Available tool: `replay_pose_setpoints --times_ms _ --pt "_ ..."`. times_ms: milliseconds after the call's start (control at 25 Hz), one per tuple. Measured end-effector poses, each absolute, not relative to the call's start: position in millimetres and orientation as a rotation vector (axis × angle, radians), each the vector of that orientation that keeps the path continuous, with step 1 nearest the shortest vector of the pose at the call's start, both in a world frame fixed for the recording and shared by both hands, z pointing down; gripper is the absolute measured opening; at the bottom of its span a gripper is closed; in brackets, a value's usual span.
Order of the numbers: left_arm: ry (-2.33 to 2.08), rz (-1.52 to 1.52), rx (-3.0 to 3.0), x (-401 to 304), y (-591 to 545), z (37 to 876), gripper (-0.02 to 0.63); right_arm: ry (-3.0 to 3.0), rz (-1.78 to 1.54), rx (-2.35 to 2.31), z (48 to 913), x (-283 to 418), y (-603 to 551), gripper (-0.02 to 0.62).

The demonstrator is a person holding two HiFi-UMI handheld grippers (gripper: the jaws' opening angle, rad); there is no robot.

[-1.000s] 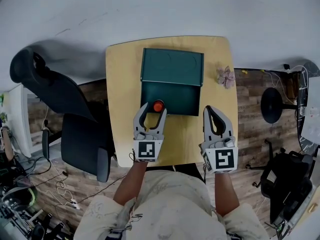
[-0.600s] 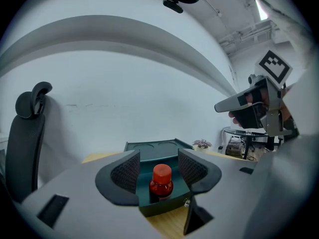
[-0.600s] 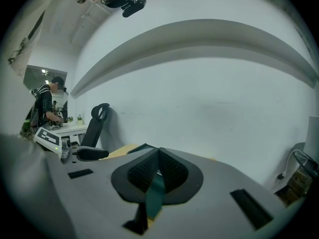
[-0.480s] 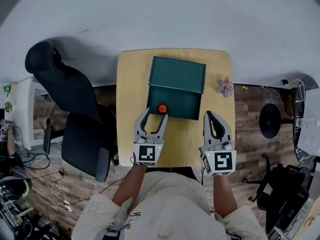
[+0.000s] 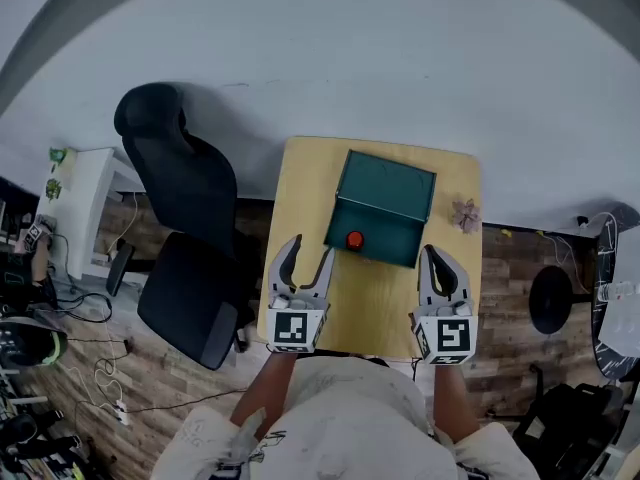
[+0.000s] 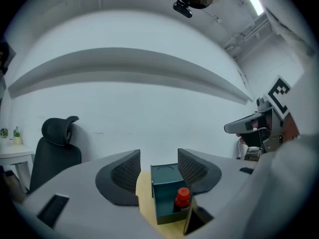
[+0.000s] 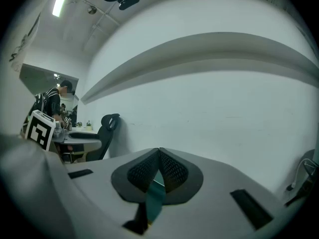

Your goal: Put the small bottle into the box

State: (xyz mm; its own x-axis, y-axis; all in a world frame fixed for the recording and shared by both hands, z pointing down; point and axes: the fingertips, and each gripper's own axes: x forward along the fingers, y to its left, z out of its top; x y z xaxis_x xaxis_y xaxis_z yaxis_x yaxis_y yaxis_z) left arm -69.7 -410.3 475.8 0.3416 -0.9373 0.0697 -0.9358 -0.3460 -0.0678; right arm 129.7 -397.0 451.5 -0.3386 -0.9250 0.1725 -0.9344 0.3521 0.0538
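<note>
The small bottle (image 5: 354, 240) with a red cap stands inside the open dark green box (image 5: 388, 190), at its near left corner, on the wooden table (image 5: 300, 183). My left gripper (image 5: 308, 254) is open just short of the box, with nothing between its fingers. In the left gripper view the red-capped bottle (image 6: 182, 197) shows in the box (image 6: 165, 182), ahead of the open left gripper (image 6: 158, 158). My right gripper (image 5: 438, 255) hangs shut and empty near the box's right front corner. In the right gripper view the right gripper (image 7: 159, 151) has its pads pressed together.
A black office chair (image 5: 182, 230) stands close to the table's left side. A small pinkish flower-like thing (image 5: 465, 215) lies on the table to the right of the box. A round stool base (image 5: 552, 299) is on the floor at right, a white shelf (image 5: 78, 200) at left.
My left gripper, which stood open around the bottle's cap, has drawn back toward me; the bottle stays in the box. The head view has risen, so the table looks smaller.
</note>
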Motion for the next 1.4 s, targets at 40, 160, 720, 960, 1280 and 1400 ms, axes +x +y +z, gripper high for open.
replay_pose_setpoints --times_ms 40,160,720,960,1280,1400 --pt "1.809 -0.129 -2.540 -77 -408 469 0.242 -2.441 0.066 1.682 449 127 -396 0.015" --pt "1.869 -0.088 -2.488 -98 -403 453 0.242 -2.460 0.020 1.659 440 121 -396 0.015" --pt "1.881 -0.080 -2.443 -133 -404 435 0.242 -2.494 -0.078 1.593 430 88 -403 0.015" --pt "1.881 -0.086 -2.452 -141 -411 438 0.238 -2.492 -0.078 1.594 429 82 -412 0.015" --pt "1.880 -0.064 -2.437 -142 -423 431 0.140 -2.498 -0.074 1.576 430 77 -426 0.015" --pt "1.872 -0.050 -2.423 -143 -427 429 0.044 -2.503 -0.077 1.574 431 75 -431 0.015"
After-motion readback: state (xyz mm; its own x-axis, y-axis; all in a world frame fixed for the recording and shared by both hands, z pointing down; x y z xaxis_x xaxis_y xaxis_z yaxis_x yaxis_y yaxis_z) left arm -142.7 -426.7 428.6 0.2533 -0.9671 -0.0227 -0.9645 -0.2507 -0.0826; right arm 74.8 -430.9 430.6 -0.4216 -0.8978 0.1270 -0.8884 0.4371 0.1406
